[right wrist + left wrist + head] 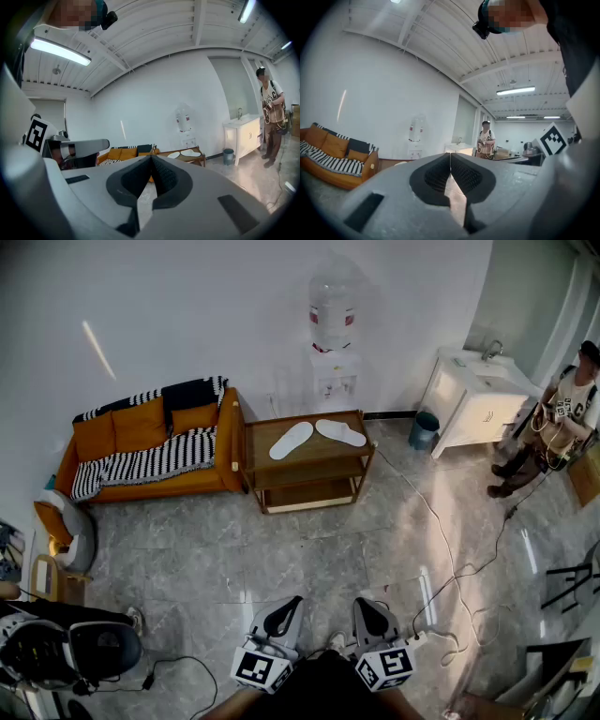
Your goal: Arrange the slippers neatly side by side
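Two slippers: one sofa-side slipper [291, 440] and one outer slipper [340, 432], both white, lying flat and apart on the tabletop [352, 457] of a low wooden stand just beside an orange sofa [141, 451].
Direction from the claws: straight ahead and well apart, across open floor [309, 549]; neither slipper is within reach.
Long axes: splayed in a V. The ends farthest from the claws nearly meet, and the ends nearest the claws spread wide.
Left claw [289, 606]: pressed together, nothing between its jaws, held level.
Right claw [367, 607]: pressed together, also empty, tipped slightly down.
Nearer claw: neither clearly. The left claw lines up roughly with the sofa-side slipper, the right claw with the outer one.
Coming move, as a judgement: close the distance first, then swing the near ends inward until both axes run parallel.
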Tool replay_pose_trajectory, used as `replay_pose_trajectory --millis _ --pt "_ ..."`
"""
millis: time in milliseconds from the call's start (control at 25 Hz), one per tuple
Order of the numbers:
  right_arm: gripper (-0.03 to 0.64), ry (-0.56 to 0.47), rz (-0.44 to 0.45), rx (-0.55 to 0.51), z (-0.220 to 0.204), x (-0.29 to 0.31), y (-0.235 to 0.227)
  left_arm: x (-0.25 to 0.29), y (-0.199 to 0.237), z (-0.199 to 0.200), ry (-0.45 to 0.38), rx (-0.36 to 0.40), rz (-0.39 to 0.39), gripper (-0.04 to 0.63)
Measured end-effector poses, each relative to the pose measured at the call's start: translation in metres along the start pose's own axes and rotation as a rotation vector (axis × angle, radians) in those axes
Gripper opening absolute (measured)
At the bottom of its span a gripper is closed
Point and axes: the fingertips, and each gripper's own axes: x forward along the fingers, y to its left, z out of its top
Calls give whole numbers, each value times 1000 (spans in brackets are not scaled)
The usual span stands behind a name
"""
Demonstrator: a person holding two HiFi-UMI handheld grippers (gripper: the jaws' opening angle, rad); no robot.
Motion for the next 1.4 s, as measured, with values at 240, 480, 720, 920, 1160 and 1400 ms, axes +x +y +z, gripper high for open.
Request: replay_pose_trajectory --millis 240,480,720,920,1160,1400 --pt "12 0 10 -8 1 4 0 4 1 -2 4 4 1 17" --pt "11 -5 21 -6 1 -1 -5 7 -7 -4 8 8 7 17" --pt "12 -21 34 -7 1 -14 -15 10 -24 -9 4 11 15 16" --pt "12 -16 46 -21 -1 -26 -34 19 -43 -14 8 12 24 17" --pt "12 -13 62 -17 -9 -42 -59 23 -59 -21 2 15 81 17" --pt "12 -22 100 -36 -7 -42 -77 32 -74 -33 28 24 97 16"
